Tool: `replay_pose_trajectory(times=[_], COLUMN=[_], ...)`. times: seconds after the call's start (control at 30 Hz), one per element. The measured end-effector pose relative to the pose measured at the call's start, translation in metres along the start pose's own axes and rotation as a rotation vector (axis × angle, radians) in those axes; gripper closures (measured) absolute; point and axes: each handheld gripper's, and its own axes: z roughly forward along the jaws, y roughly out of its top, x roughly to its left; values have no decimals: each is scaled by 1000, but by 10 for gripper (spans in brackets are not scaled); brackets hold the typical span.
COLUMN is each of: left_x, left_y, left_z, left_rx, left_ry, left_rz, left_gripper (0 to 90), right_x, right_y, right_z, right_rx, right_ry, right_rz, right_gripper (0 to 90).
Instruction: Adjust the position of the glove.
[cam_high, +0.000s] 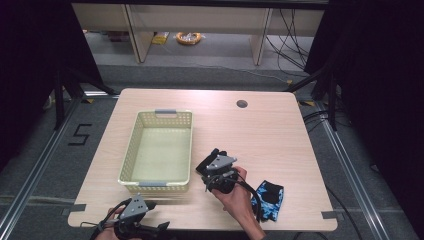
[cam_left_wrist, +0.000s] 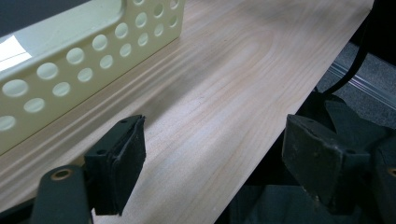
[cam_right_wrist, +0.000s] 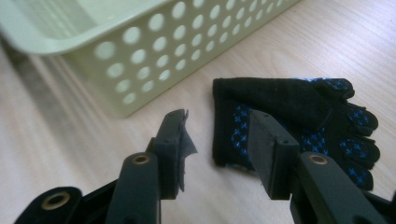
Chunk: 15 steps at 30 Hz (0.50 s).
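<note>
At the near left edge of the table (cam_high: 280, 130) our left gripper (cam_left_wrist: 212, 163) rests with its jaws spread on nothing, just near of the pale perforated basket (cam_high: 159, 145). Right of the basket, our right gripper (cam_right_wrist: 217, 149) hangs half-spread over a black-and-blue glove's (cam_right_wrist: 289, 107) cuff, its pads not touching it; another glove (cam_high: 270, 200) lies farther right.

My left gripper (cam_left_wrist: 212, 158) hangs low over the near edge of the desk (cam_left_wrist: 224, 88), jaws spread wide with nothing between them but bare pale wood. The left jaw sits over the wood, the right one out past the desk's edge. Up to the left stands the pale yellow basket (cam_left_wrist: 84, 51), its wall full of round holes. A black cable (cam_left_wrist: 352, 70) runs down at the right.
</note>
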Motion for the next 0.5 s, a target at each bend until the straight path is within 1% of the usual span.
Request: replay_pose_trajectory(times=[0.03, 0.07, 0.1, 0.13, 0.17, 0.2, 0.23, 0.27, 0.3, 0.33, 0.37, 0.4, 0.43, 0.47, 0.5], left_x=[0, 2, 0, 0, 0, 1, 1, 0, 0, 0, 0, 0, 0, 0, 0], left_y=[0, 1, 0, 0, 0, 0, 0, 0, 0, 0, 0, 0, 0, 0, 0], left_z=[0, -1, -1, 0, 0, -1, -1, 0, 0, 0, 0, -1, -1, -1, -1], left_rx=[0, 16, 4, 3, 3, 8, 8, 0, 1, 2, 2, 3, 3, 5, 6], left_ry=[0, 0, -4, -5, -5, -2, -2, -2, -3, -3, -3, -7, -7, -7, -8], left_rz=[0, 21, 4, 1, 1, 9, 10, 0, 1, 1, 1, 0, 0, 4, 3], left_gripper=[212, 212, 212, 212, 212, 212, 212, 212, 212, 212, 212, 212, 212, 212, 212], right_x=[0, -1, -3, -3, -2, -3, -3, -1, -3, 0, -1, -3, -3, -5, -6], right_y=[0, 1, 3, 4, 4, 5, 6, 6, 8, 8, 9, 9, 9, 8, 8], right_z=[0, 4, 12, 15, 19, 21, 24, 27, 28, 31, 31, 33, 33, 36, 37], right_rx=[0, 6, 18, 26, 25, 41, 35, 39, 47, 45, 60, 53, 53, 72, 76], right_ry=[0, -7, -16, -18, -23, -19, -27, -22, -25, -40, -32, -46, -46, -52, -60], right_rz=[0, 8, -10, -7, 8, -7, -11, 2, -25, -8, -5, -29, -29, -22, -29], right_gripper=[587, 591, 599, 599, 600, 601, 602, 602, 601, 604, 604, 604, 604, 604, 608])
